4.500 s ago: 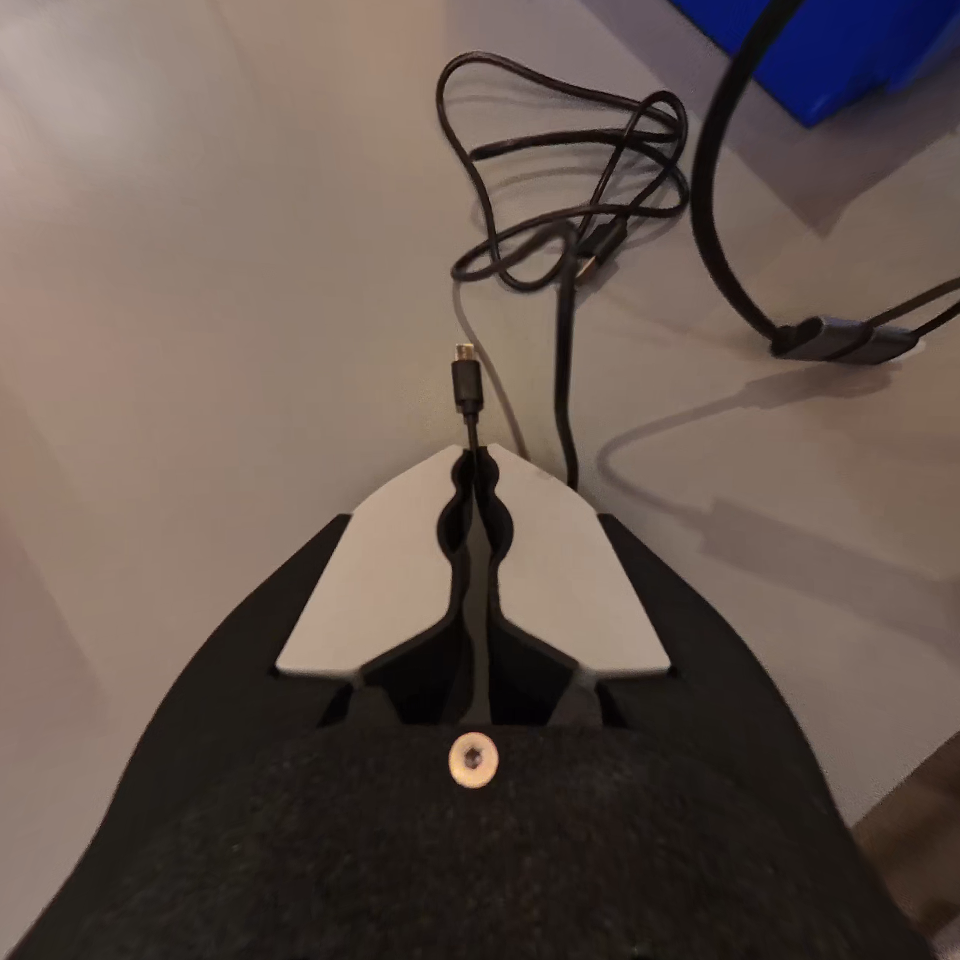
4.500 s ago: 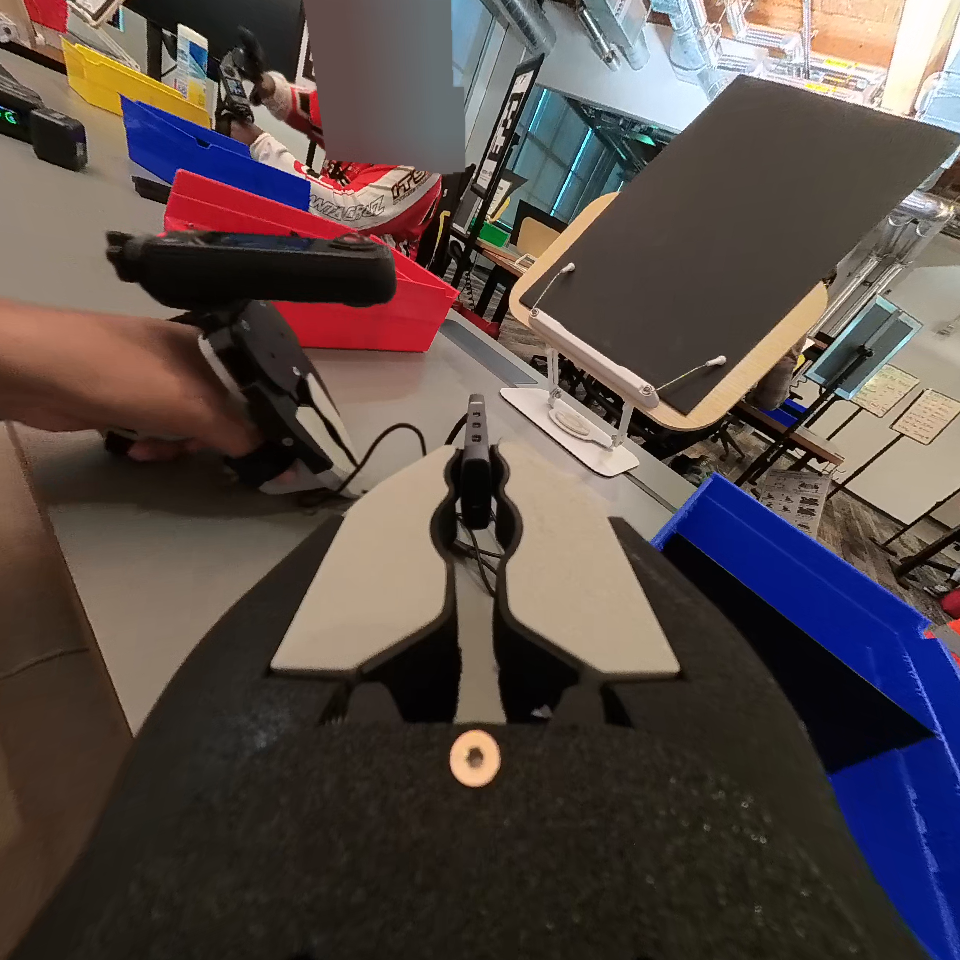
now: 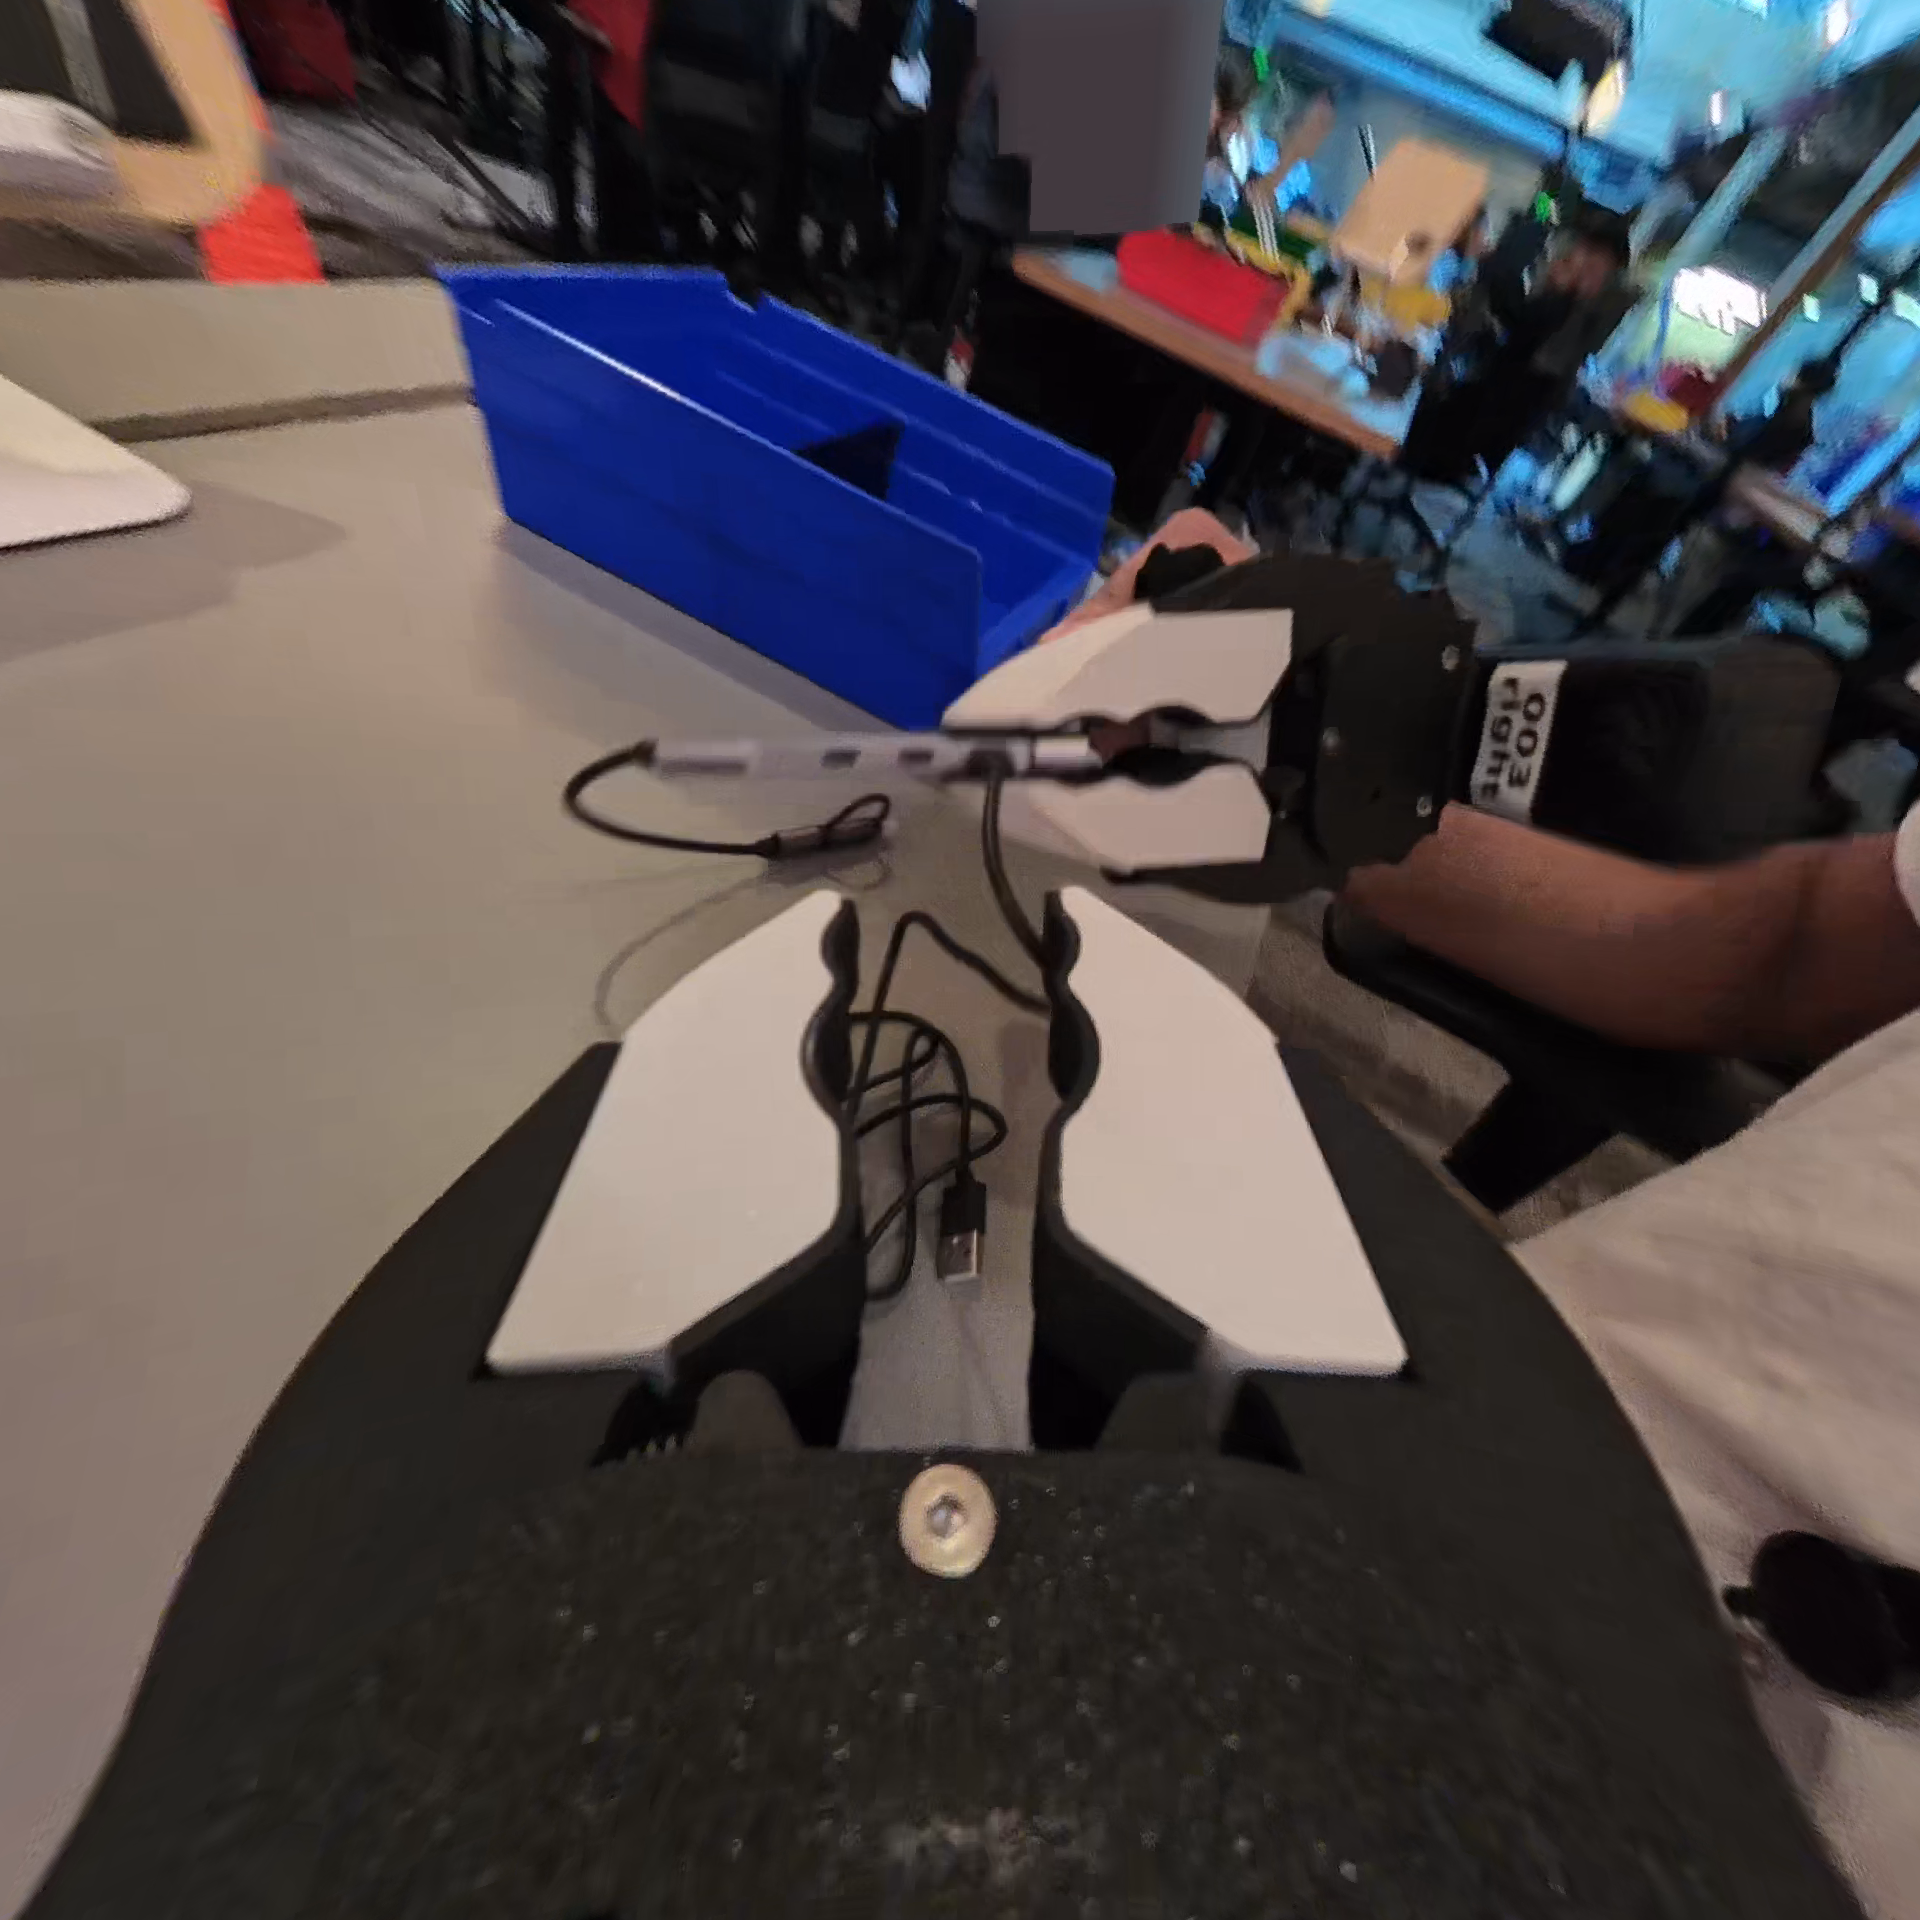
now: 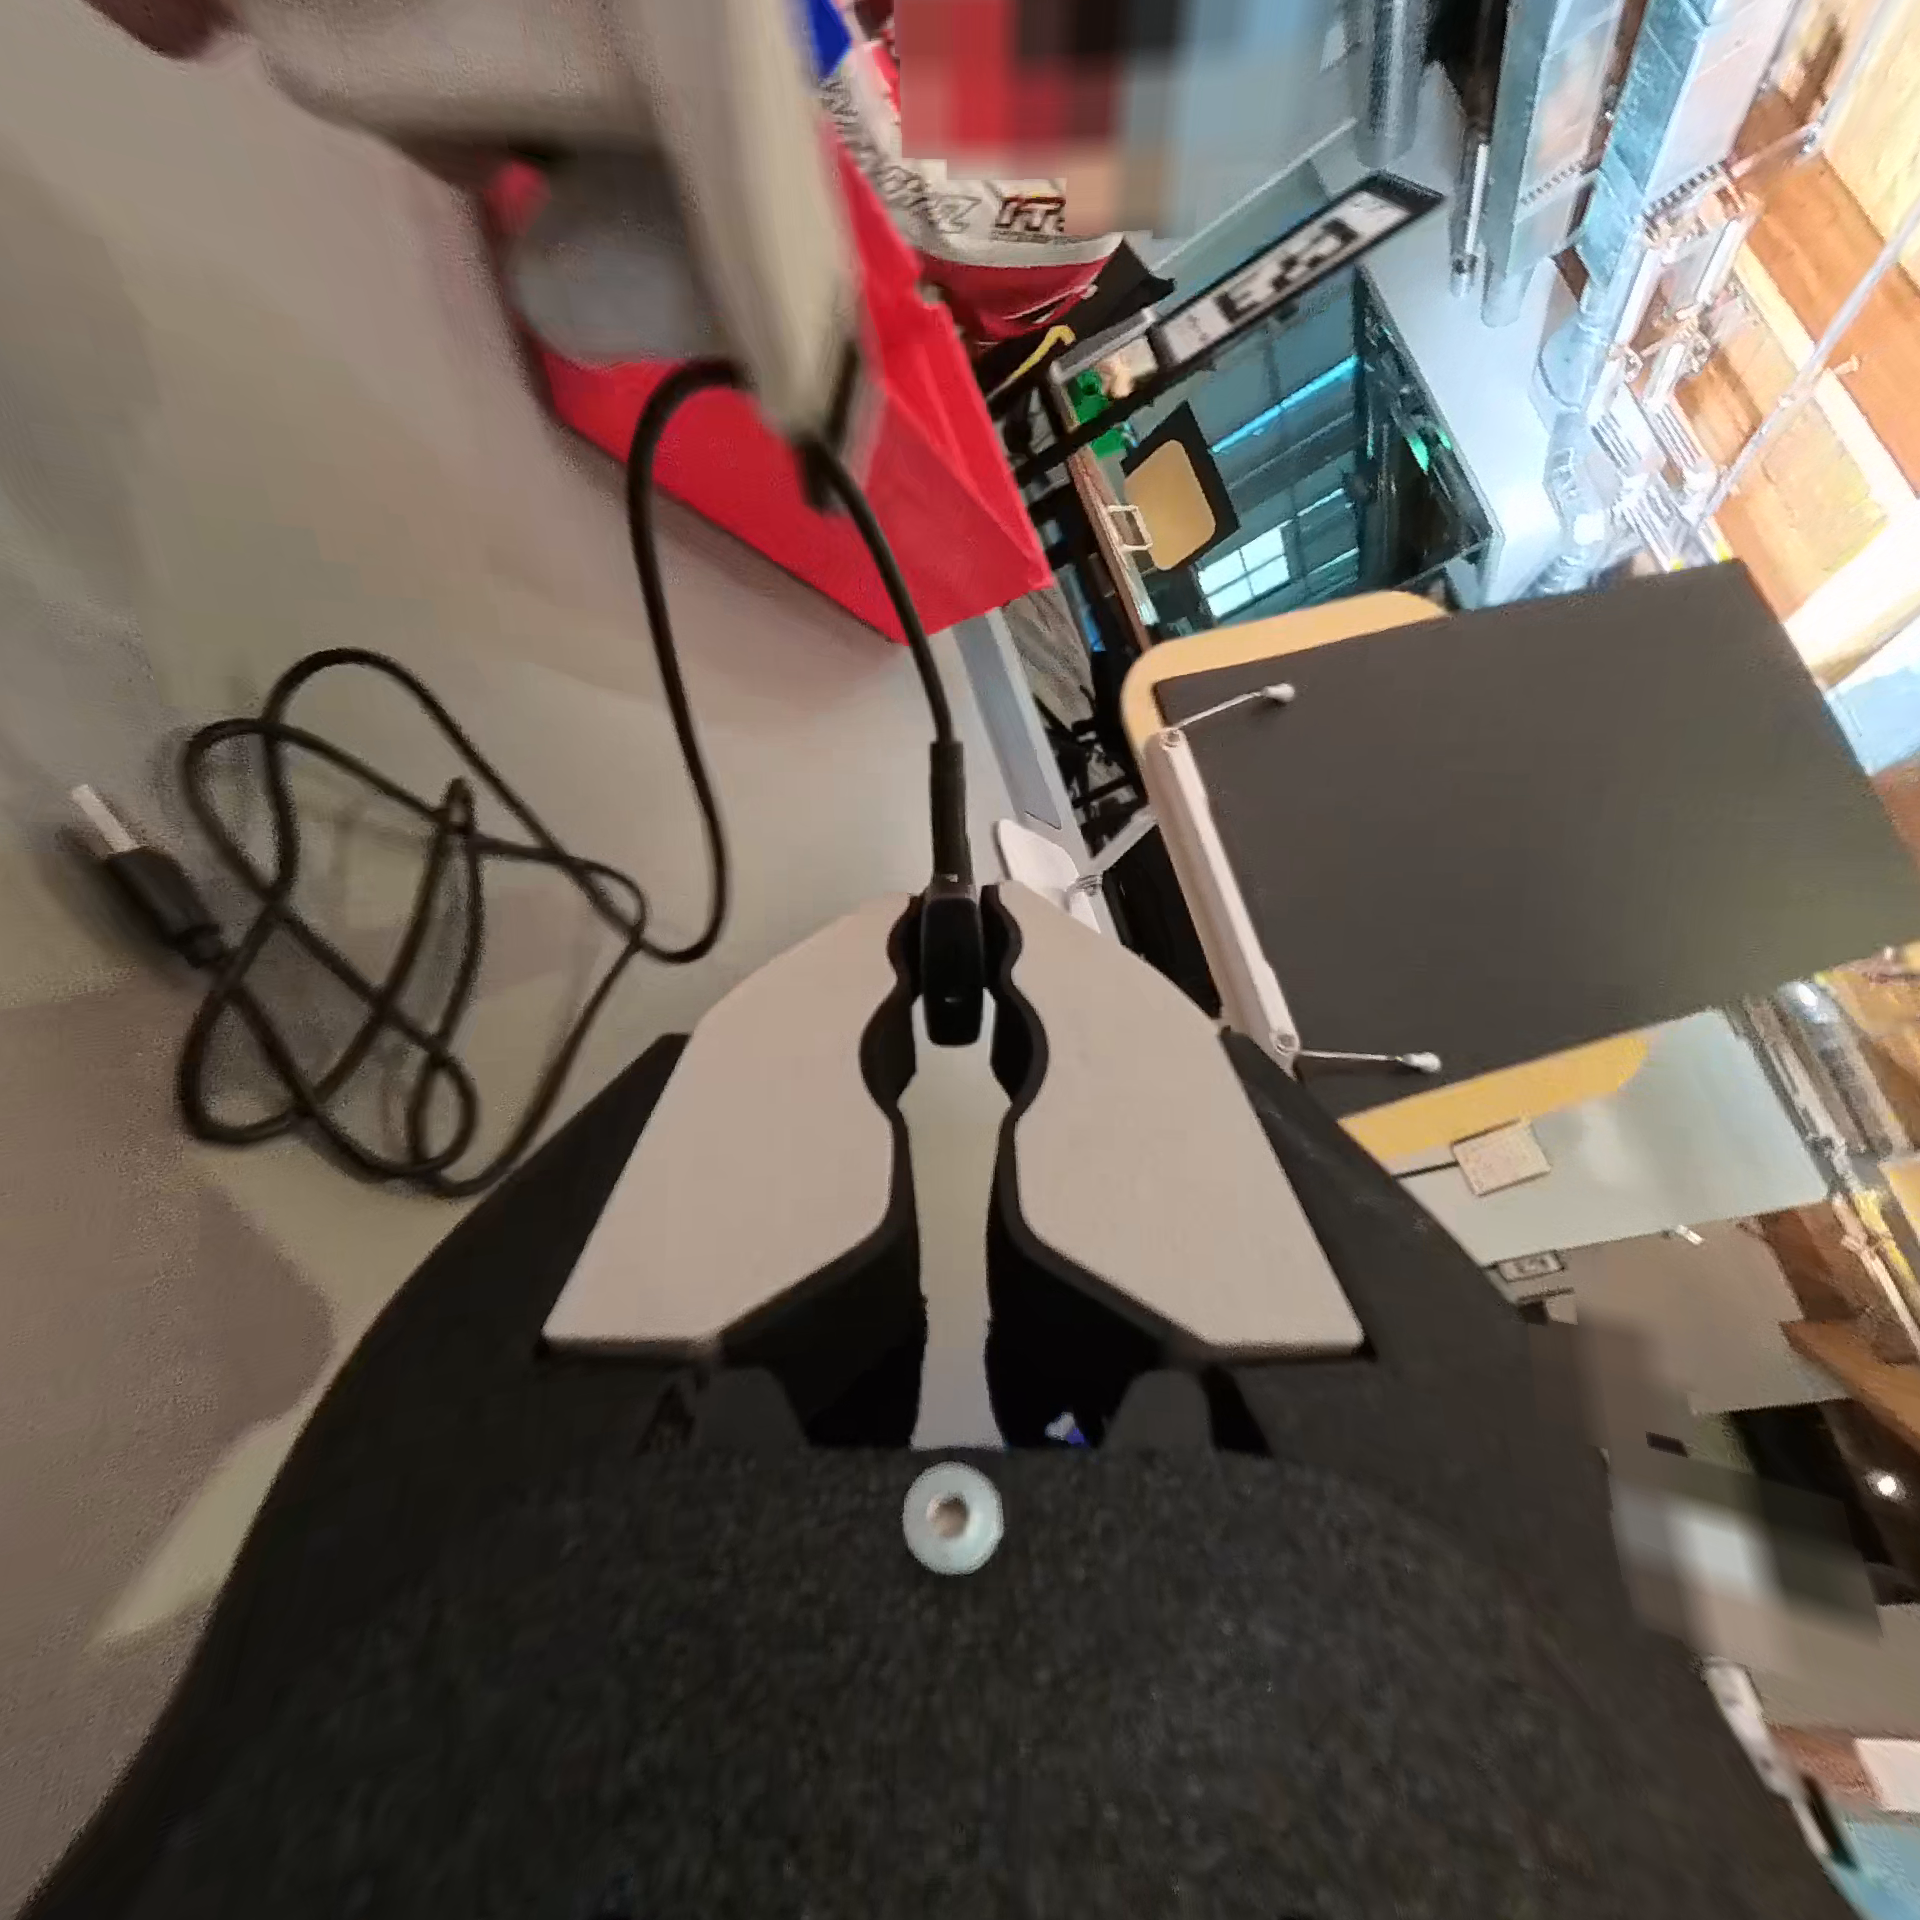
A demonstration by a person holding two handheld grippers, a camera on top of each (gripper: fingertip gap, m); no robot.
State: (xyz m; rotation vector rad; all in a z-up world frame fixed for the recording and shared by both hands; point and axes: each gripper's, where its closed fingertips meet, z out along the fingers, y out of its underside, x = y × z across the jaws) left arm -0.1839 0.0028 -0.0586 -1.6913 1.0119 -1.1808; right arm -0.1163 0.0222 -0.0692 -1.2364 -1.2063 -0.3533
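Between your left gripper [image 3: 951, 935] fingers, which stand wide apart and hold nothing, a loose coil of thin black cable [image 3: 909, 1091] lies on the grey table [image 3: 260, 883], its metal USB plug [image 3: 961, 1236] at the near end of the coil. One strand of that cable rises from the coil to a port on the underside of the slim grey hub [image 3: 810, 756]. Your right gripper [image 3: 997, 753] is closed on one end of the hub and holds it level above the table; in its own wrist view the fingers [image 4: 810, 1091] clamp the dark end of the hub, seen end-on. From the hub's free end a short black lead [image 3: 644, 810] loops down to a connector [image 3: 821, 836] resting on the table. Just beyond the hub, a blue bin [image 3: 748, 520] stands near the table's far edge; I cannot tell its contents. At the table's left edge, part of a white base [image 3: 62, 478] shows. In the right wrist view, a red bin [image 4: 831, 499] sits farther along the table, and a black board on a stand [image 4: 1507, 831] is tilted beside it
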